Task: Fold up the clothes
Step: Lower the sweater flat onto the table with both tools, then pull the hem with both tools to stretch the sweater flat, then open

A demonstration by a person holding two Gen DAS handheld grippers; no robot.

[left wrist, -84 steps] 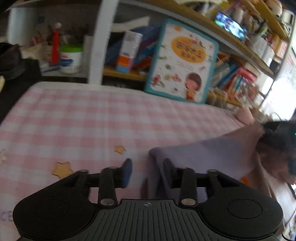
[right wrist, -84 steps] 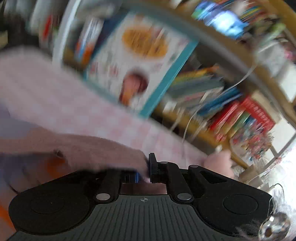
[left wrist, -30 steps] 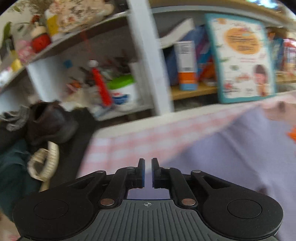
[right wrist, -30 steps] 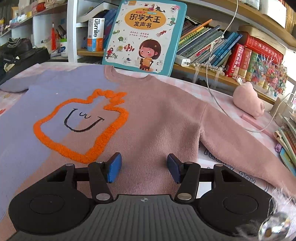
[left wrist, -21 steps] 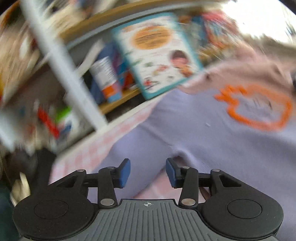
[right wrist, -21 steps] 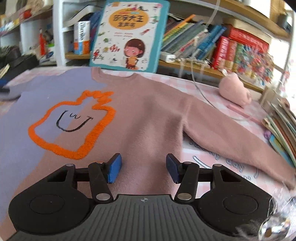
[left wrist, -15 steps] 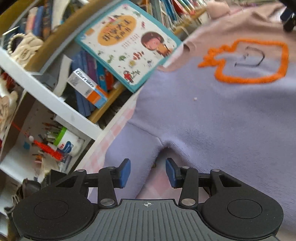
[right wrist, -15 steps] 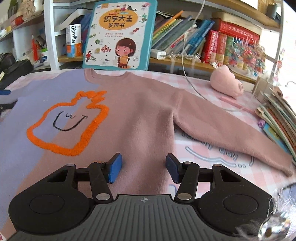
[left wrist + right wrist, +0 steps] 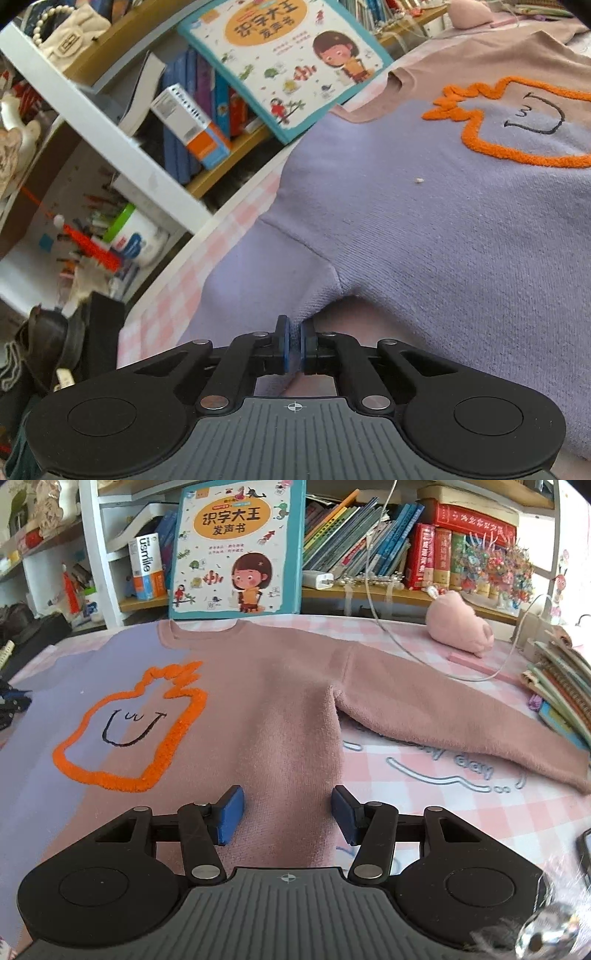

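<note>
A table covered with a pink-and-white checked cloth (image 9: 424, 794) bearing grey script lettering carries the things. Spread flat across it lies a knitted sweater, half lilac and half dusty pink, with an orange fuzzy outline and a black smiling face (image 9: 229, 716); its pink sleeve stretches toward the right edge. Near the far right lie a pink plush toy (image 9: 460, 627), a white cable (image 9: 476, 677), a flat pink strip (image 9: 476, 666) and a stack of picture books (image 9: 561, 690).

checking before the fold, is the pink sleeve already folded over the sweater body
No, the pink sleeve lies stretched out sideways on the checked tablecloth.
</note>
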